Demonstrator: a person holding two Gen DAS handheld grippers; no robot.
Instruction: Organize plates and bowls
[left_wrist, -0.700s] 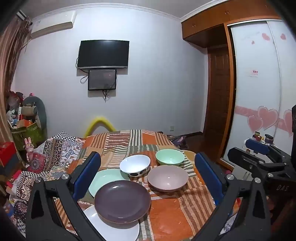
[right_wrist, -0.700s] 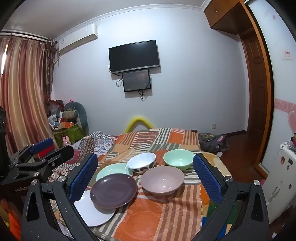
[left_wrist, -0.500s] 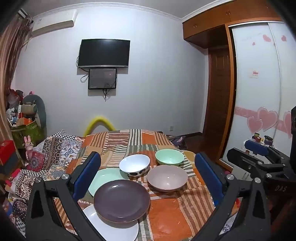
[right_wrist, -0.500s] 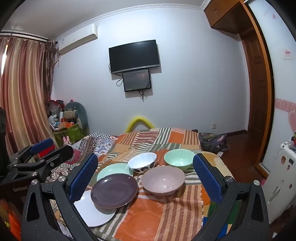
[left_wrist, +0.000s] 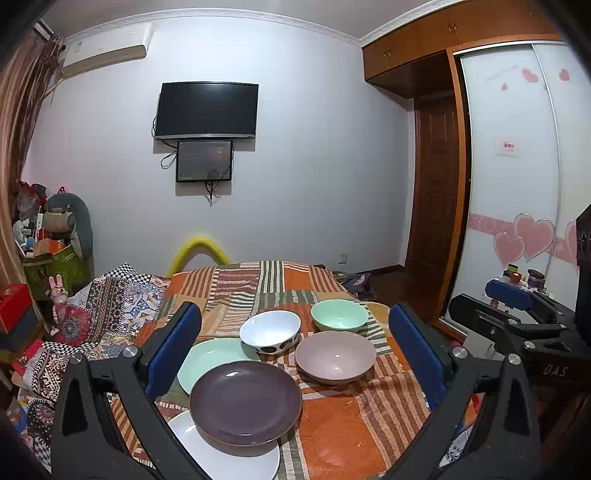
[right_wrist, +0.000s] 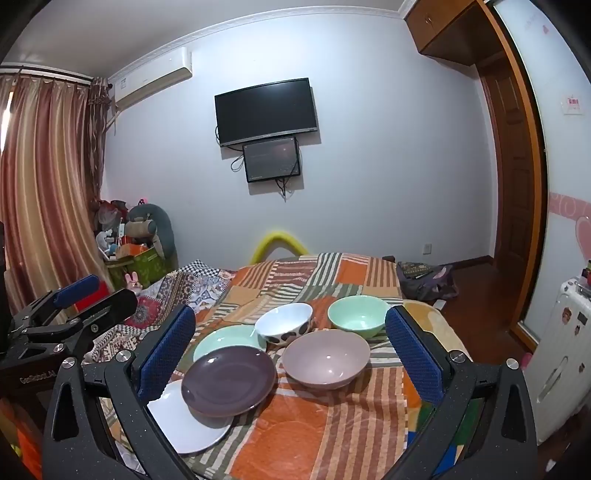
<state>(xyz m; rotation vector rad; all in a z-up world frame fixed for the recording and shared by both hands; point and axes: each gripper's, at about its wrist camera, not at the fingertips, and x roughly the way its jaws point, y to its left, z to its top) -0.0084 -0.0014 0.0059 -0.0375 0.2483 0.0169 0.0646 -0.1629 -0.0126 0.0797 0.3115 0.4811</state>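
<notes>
1. Left wrist view: the left gripper (left_wrist: 295, 343) stands spread wide, its black angular arms ending in flat blue pads (left_wrist: 173, 347) with a fine dimpled texture; nothing lies between them and it holds nothing.
2. Ahead of it, on a woven patchwork cloth (left_wrist: 332, 424) of orange, brown and green stripes, sit the dishes. A glossy dark purple plate (left_wrist: 245, 402), round and shallow, rests overlapping a smooth white plate (left_wrist: 236, 461) nearest the camera.
3. Just behind the purple plate lies a pale green plate (left_wrist: 210, 356), partly covered by it. A white bowl (left_wrist: 270, 331) with dark spots on its outer wall stands at the green plate's far edge.
4. To the right are a wide mauve bowl (left_wrist: 335, 356) with a shiny inside and, beyond it, a deeper mint green bowl (left_wrist: 340, 314).
5. The right gripper (left_wrist: 517, 314) shows at the right edge, black with a blue pad.
6. Right wrist view: the right gripper (right_wrist: 290, 350) is likewise fully spread, its blue dimpled pads (right_wrist: 413, 354) clear of everything, gripping nothing.
7. The same dishes lie between and beyond its fingers: purple plate (right_wrist: 229, 380) over white plate (right_wrist: 184, 424), green plate (right_wrist: 225, 339) behind, spotted white bowl (right_wrist: 284, 323), mauve bowl (right_wrist: 327, 356), mint bowl (right_wrist: 358, 315).
8. The left gripper (right_wrist: 62, 314) appears at the left edge, above a patterned quilt (right_wrist: 192, 284) beside the cloth (right_wrist: 314, 424).
</notes>
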